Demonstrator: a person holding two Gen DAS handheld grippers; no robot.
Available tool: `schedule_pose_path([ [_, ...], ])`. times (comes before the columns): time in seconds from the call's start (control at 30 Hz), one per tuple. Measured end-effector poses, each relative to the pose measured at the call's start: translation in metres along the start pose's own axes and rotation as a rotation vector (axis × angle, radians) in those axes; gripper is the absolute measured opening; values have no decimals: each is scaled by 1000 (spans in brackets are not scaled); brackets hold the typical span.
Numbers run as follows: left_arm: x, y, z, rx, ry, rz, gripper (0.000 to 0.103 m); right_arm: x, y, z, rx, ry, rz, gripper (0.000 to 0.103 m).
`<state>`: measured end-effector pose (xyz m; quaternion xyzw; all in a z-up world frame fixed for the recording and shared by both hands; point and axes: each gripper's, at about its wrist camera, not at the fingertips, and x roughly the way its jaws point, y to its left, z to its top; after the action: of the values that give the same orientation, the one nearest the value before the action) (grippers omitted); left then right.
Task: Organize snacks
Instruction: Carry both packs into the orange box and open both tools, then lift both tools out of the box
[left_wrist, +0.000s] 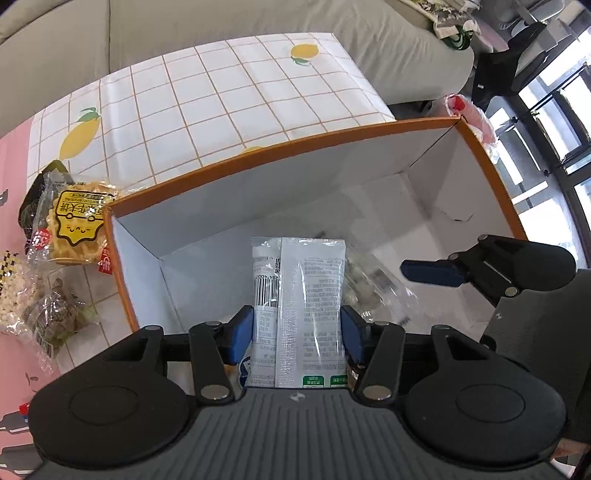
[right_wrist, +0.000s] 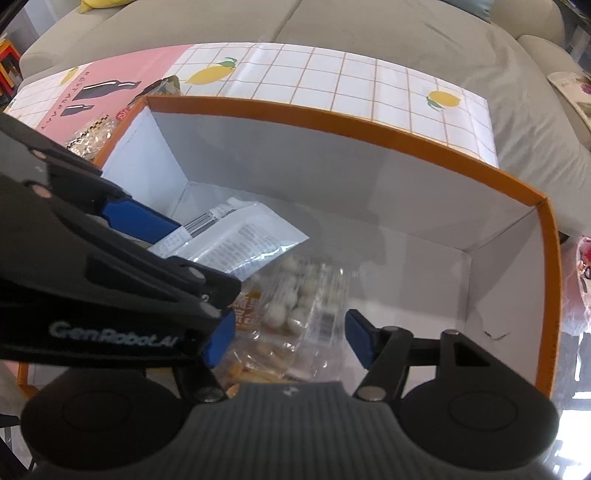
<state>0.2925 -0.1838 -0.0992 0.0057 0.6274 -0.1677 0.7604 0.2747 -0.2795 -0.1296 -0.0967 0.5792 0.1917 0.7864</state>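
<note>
Your left tool (left_wrist: 298, 330) is clamped on a white snack packet (left_wrist: 299, 295), blue pads pressed to both its long edges, barcode side up, and you're holding it over the inside of the orange-rimmed box (left_wrist: 280, 149) near its left end. Your right tool (right_wrist: 286, 341) sits open, jaws spread w/ nothing between them, just above a clear bag of round white snacks (right_wrist: 295, 299) lying on the box floor (a 2nd clear pack w/ orange-brown pieces lies under it, nearer you). In the right wrist view the left tool crosses in from the left w/ the packet angled over that bag, so the two tools are close together inside the box. Outside the box's left wall, on the worktop, you've got a yellow-label waffle pack (left_wrist: 74, 229), a dark-green wrapped pack (left_wrist: 55, 317) and a bag of small white bits (left_wrist: 13, 295). The worktop wears a white grid cloth w/ lemons (left_wrist: 207, 110) and a pink section. A grey sofa (left_wrist: 221, 26) stands behind; windows at far right.
</note>
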Motion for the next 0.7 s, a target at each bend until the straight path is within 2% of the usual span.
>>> schedule_pose_path([
  [0.1,-11,0,-2,12,-21,3,68,-5,0,0,10,-2,-16,76],
  [0.2,-22,1,-5,10,-31,-9,68,-12,2,0,20,-3,-50,87],
  [0.43,-54,4,-20,20,-82,-19,68,-33,4,-2,57,-12,-115,87],
  [0.7,-102,19,-50,30,-210,29,68,-74,24,-12,123,-120,-167,87],
])
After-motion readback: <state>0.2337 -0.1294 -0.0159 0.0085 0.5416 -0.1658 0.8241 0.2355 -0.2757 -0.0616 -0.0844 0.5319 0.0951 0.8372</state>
